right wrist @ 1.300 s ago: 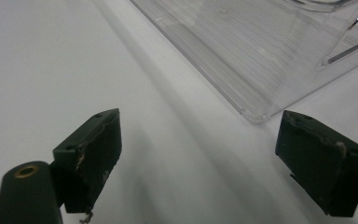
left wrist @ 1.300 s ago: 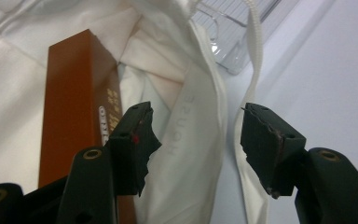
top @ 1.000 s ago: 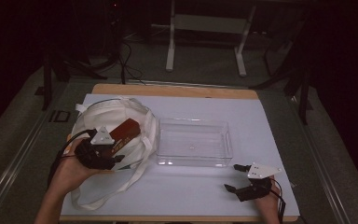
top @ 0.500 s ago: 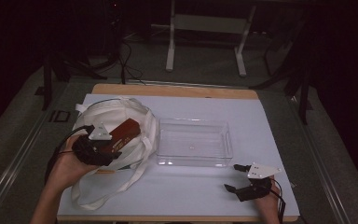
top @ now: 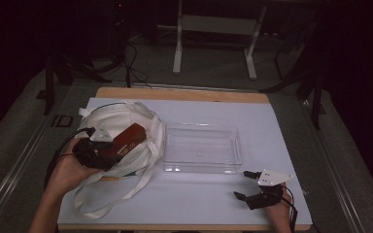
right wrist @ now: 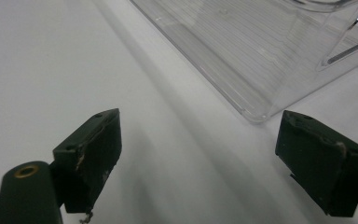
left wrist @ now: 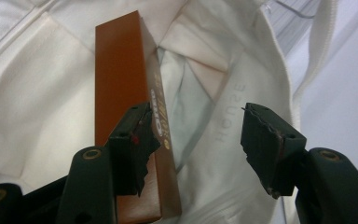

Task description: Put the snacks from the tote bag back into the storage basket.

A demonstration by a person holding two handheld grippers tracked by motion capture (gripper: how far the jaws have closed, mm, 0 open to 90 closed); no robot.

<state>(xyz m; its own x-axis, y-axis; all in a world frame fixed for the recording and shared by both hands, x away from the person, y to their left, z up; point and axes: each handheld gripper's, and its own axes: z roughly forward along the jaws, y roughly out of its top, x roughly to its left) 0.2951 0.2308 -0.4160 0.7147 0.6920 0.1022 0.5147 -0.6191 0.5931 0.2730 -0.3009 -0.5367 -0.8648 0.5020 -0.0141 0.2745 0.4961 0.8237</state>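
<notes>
A white cloth tote bag (top: 136, 119) lies open at the table's left, with a long red-brown box (top: 128, 138) in its mouth. My left gripper (top: 108, 149) is at the near end of that box. In the left gripper view the left gripper (left wrist: 198, 123) is open; one jaw overlaps the red-brown box (left wrist: 121, 93), the other is over the bag's lining (left wrist: 223, 70). A clear plastic tray (top: 201, 148) sits empty at mid-table. My right gripper (top: 244, 184) rests open near the front edge, right of centre. In its own view the right gripper (right wrist: 198, 135) holds nothing, with the tray's corner (right wrist: 261, 60) just ahead.
The bag's long straps (top: 111, 194) trail across the white mat (top: 194, 199) toward the front left. A wooden table edge (top: 184, 94) runs along the back. Dark floor, cables and a stand's legs (top: 213, 43) lie beyond the table.
My left hand and gripper have shifted slightly left and farther away along the box. The right gripper has not moved.
</notes>
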